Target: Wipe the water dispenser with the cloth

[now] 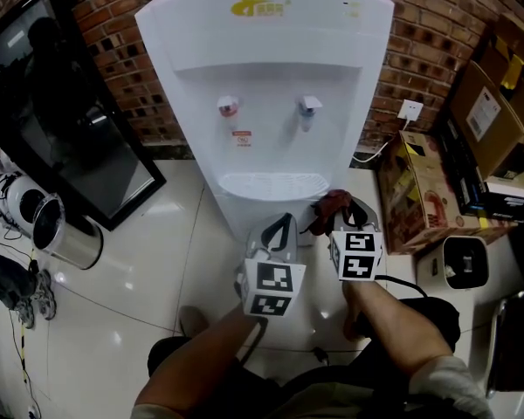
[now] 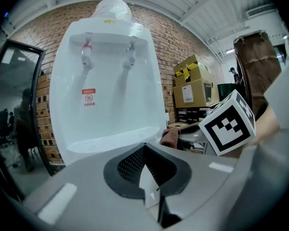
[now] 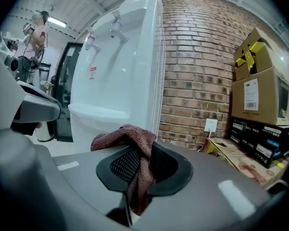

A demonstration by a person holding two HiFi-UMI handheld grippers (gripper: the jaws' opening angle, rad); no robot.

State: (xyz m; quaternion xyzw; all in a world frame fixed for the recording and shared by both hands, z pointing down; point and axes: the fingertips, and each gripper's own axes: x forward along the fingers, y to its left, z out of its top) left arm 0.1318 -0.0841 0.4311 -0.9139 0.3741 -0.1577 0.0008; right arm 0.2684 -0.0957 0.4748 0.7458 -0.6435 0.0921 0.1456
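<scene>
Right tongs (image 3: 135, 177) clamped on reddish cloth (image 3: 127, 138), white water dispenser (image 3: 120, 66) ahead

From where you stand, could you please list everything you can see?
water dispenser: one, white, against the brick wall
taps: two, one red-capped, one pale-capped, on the dispenser front
cloth: one, reddish-brown, between the right jaws
cardboard boxes: several, brown and yellow, right of the dispenser
wall socket: one, white, low on the bricks
glass panel: one, dark, left of the dispenser
metal cylinder: one, silver, on the floor at left
left hand-held gripper: one, grey, jaws together, empty
right hand-held gripper: one, grey, shut on the cloth
forearms: two, bottom of the head view
</scene>
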